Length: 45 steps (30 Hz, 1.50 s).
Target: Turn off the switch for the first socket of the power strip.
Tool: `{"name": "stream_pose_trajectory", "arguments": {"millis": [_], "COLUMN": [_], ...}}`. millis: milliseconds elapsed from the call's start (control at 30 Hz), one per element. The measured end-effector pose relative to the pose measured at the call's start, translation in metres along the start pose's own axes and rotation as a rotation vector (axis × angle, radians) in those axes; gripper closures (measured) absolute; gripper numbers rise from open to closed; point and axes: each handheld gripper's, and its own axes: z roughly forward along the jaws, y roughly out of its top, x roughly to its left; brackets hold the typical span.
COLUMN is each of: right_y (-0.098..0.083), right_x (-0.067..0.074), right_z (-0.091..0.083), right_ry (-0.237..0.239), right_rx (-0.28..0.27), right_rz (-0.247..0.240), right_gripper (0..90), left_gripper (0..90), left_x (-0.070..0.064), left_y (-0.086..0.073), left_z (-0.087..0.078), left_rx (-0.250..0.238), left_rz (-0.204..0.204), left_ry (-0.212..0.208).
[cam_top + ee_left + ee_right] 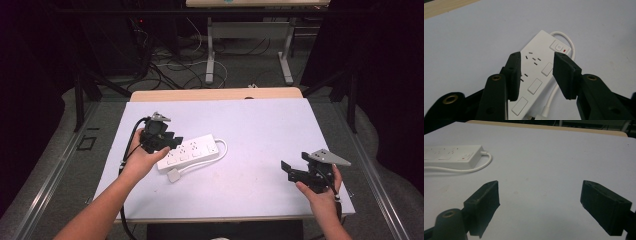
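Note:
A white power strip (192,149) lies on the white-covered table (260,130), left of centre, its cable (223,148) looping back to a white plug (173,175) by its near end. My left gripper (176,142) hovers over the strip's left end. In the left gripper view the strip (541,45) runs beneath the open left gripper (536,58), with the switch and red light (559,47) past the tips. My right gripper (286,169) is held open above bare table at the right. In the right gripper view the right gripper (540,195) holds nothing and the strip (451,156) lies far left.
A wooden table edge (215,94) shows beyond the white cover. Behind it, loose cables (170,65) lie on the floor around the metal legs (211,60) of another table. Dark curtains stand at both sides.

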Motion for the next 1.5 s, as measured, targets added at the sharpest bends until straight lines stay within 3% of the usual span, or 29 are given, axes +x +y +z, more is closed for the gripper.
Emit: {"name": "stream_pose_trajectory", "arguments": {"millis": [100,133,300,333,900,1500], "right_y": [0.0,-0.001,-0.001,0.0,-0.001,-0.001], "right_x": [0.0,0.0,0.001,0.0,0.0,-0.001], "right_z": [0.0,0.002,0.002,0.0,0.001,0.001], "right_ry": [0.0,-0.005,-0.005,0.004,0.003,0.009], "right_rx": [0.009,-0.025,-0.025,0.001,0.003,0.007], "right_rz": [0.002,0.008,0.016,0.011,0.014,0.023], "right_gripper": [15.1,15.2,15.2,15.2,15.2,15.3], "left_gripper": [62.2,64.2,68.5,69.5,81.9,88.6], "left_x": [-0.002,-0.003,-0.007,-0.008,-0.02,-0.029], "left_y": [0.001,0.002,0.004,0.004,0.012,0.019], "left_z": [0.002,0.002,0.005,0.006,0.022,0.043], "left_rx": [0.013,0.015,0.051,0.05,0.137,0.209], "left_rz": [-0.001,-0.001,0.007,0.001,0.026,0.019], "left_ry": [0.0,-0.002,-0.001,0.0,0.023,0.019]}}
